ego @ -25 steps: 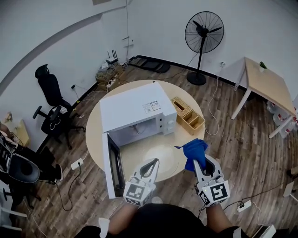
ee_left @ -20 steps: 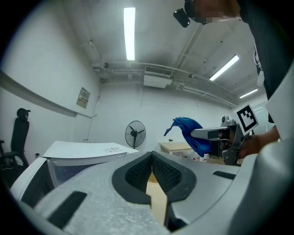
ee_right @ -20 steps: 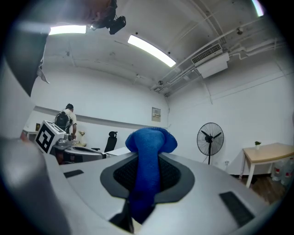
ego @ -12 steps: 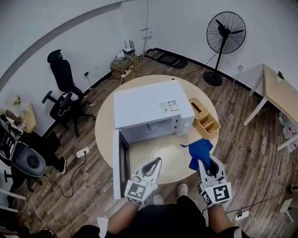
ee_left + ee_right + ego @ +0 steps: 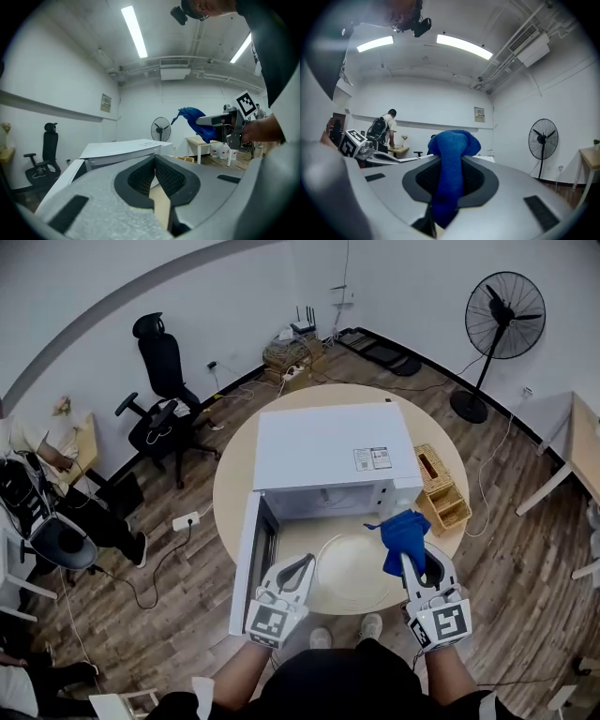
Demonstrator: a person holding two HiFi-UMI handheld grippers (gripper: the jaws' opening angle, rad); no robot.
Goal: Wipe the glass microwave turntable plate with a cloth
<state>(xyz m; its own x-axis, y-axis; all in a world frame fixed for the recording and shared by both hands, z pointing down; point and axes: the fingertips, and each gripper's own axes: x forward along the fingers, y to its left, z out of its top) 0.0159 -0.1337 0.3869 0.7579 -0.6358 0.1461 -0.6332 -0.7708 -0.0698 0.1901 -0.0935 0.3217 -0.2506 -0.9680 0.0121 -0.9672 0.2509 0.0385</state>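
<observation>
The right tool (image 5: 406, 563) pinches the blue cloth (image 5: 405, 532) tight and holds it over the right side of the glass plate (image 5: 342, 570). The plate lies flat on the round desk (image 5: 234, 493), just in front of the open microwave (image 5: 328, 451). The left tool (image 5: 302, 568) is pressed together with nothing in it. I think the wiping has not begun, so all the rubbing is left.

Cloth (image 5: 405, 538) nearer microwave (image 5: 333, 457) — now over plate (image 5: 345, 574) edge.
</observation>
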